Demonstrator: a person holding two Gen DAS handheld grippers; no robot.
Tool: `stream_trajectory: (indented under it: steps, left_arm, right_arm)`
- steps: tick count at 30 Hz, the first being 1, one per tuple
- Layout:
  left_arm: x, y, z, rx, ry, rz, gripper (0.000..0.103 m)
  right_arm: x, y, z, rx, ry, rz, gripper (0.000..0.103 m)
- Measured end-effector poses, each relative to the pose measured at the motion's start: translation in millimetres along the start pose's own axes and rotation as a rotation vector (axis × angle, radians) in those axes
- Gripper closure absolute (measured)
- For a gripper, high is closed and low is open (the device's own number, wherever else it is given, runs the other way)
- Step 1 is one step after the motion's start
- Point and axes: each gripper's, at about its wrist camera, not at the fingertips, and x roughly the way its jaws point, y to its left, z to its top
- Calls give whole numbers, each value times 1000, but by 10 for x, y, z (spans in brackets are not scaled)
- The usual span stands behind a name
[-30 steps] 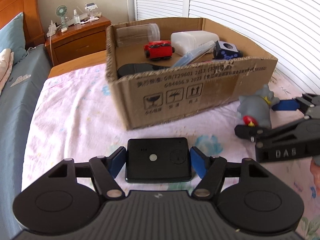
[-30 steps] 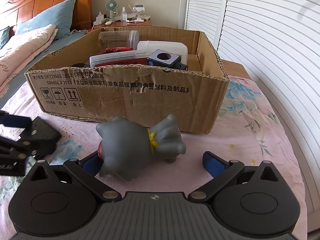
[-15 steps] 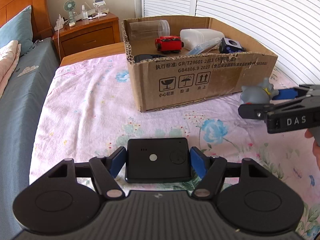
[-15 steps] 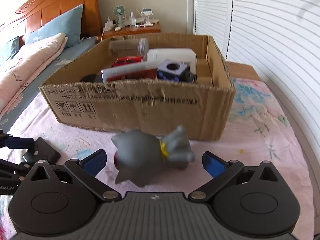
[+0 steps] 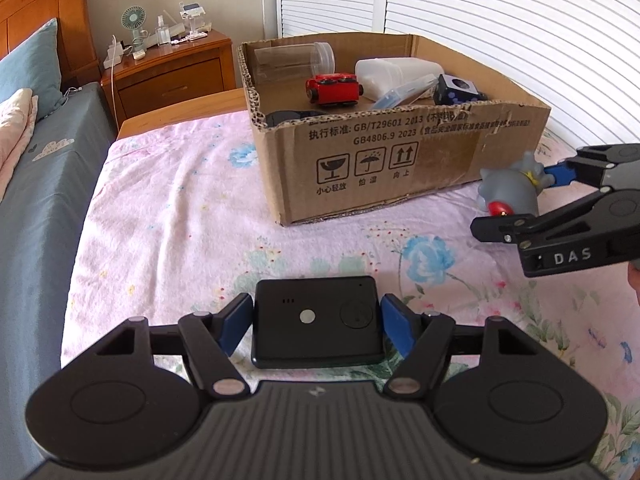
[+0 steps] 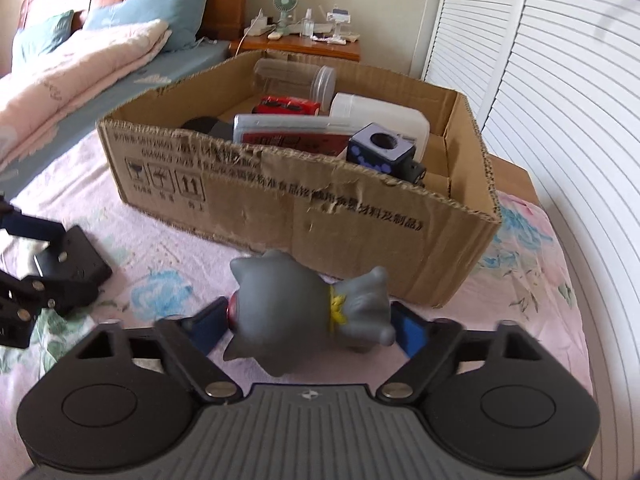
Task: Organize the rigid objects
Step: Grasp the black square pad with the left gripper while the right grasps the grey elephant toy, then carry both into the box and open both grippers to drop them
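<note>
A flat black device [image 5: 316, 328] sits between the blue pads of my left gripper [image 5: 316, 308], low over the pink floral bedspread; the pads touch its sides while the jaws begin opening. A grey toy figure [image 6: 296, 300] with a yellow collar lies sideways between the pads of my right gripper [image 6: 308, 316], whose jaws are closing and touch its head and feet. The left wrist view shows the toy [image 5: 508, 188] in the right gripper [image 5: 520, 200] by the box's near right corner. The open cardboard box [image 5: 400, 120] stands just beyond both grippers.
In the box lie a red toy car [image 5: 332, 88], a clear jar [image 5: 292, 60], a white container [image 5: 396, 72] and a blue-black cube [image 5: 456, 90]. A wooden nightstand [image 5: 172, 68] stands behind, white louvred doors [image 5: 520, 20] on the right, a blue-sheeted bed [image 5: 44, 184] on the left.
The right jaws have come in from wide open onto the grey toy, which has tipped and shifted. The left gripper, still holding the black device, has drawn back from the box.
</note>
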Motion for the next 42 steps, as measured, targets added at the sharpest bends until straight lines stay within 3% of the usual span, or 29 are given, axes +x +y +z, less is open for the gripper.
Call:
stream_trajectory:
  steps: [8, 15, 20, 42]
  left_arm:
    - [-4, -22, -5, 38, -8, 19, 27]
    - [-5, -23, 9, -9, 23, 26, 27]
    - [-3, -13, 24, -43, 39, 16, 34]
    - [-471, -104, 324, 147, 41, -79, 34]
  right_arm:
    - [-70, 15, -18, -17, -10, -4, 24]
    - [-101, 8, -1, -18, -17, -2, 24]
    - [-119, -4, 0, -22, -19, 7, 25]
    - [-645, -88, 172, -79, -19, 63, 26]
